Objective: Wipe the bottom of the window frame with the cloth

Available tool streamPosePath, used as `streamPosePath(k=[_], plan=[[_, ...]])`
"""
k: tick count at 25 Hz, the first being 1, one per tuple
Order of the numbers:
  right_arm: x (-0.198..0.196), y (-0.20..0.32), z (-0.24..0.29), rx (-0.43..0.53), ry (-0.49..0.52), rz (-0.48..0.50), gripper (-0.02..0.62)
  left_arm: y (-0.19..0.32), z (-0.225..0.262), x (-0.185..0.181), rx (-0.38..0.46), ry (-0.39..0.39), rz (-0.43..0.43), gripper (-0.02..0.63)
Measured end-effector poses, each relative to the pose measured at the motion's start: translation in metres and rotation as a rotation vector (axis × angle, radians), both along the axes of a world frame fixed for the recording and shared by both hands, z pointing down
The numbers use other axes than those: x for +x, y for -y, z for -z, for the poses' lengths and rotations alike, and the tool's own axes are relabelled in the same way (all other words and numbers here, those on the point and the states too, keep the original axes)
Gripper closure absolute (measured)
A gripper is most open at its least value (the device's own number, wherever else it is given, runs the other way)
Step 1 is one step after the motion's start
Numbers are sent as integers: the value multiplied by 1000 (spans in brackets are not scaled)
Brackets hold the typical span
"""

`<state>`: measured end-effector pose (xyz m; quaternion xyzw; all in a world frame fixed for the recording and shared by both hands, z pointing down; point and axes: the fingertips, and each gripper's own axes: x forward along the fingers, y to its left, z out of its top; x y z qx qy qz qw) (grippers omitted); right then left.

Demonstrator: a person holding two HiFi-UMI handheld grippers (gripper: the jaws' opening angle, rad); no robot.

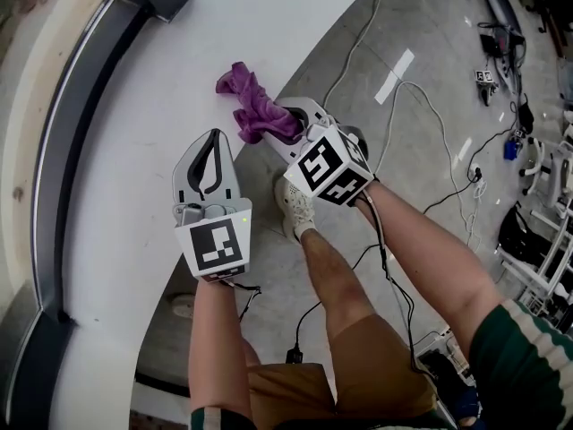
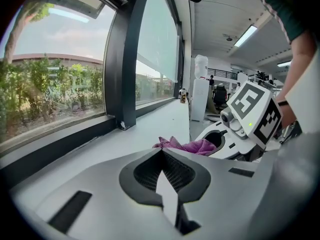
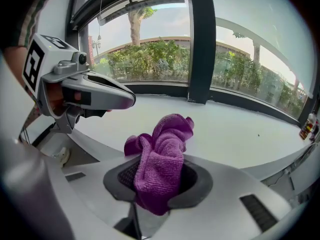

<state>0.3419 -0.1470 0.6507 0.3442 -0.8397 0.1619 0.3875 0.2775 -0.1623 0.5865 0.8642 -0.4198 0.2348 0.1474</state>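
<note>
A purple cloth [image 1: 253, 106] hangs bunched over the white sill [image 1: 143, 79], and my right gripper [image 1: 291, 125] is shut on it. In the right gripper view the cloth [image 3: 162, 166] fills the gap between the jaws of the right gripper [image 3: 156, 186] and spills forward. My left gripper [image 1: 213, 140] hovers above the sill to the left of the cloth, its jaws shut with nothing in them; its tips meet in the left gripper view [image 2: 161, 153]. The dark bottom rail of the window frame [image 1: 64, 159] runs along the sill's far left side, apart from both grippers.
A dark vertical mullion [image 3: 200, 44] rises from the bottom rail [image 3: 240, 108]. The sill's curved edge drops to a grey floor with cables [image 1: 407, 88] and equipment [image 1: 537, 240] at the right. The person's legs and a shoe [image 1: 294, 206] stand close below the grippers.
</note>
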Motion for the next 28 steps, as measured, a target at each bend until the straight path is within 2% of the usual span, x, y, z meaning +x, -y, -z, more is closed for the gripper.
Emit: streamPosePath(k=[10, 21, 28], plan=[[-57, -28, -2, -23, 5, 47, 469, -33, 10, -61, -20, 38, 36, 601], [-113, -54, -3, -36, 17, 72, 469, -65, -1, -129, -71, 36, 154, 601], [-199, -104, 4, -42, 3, 154, 469, -120, 2, -210, -76, 37, 213, 601]])
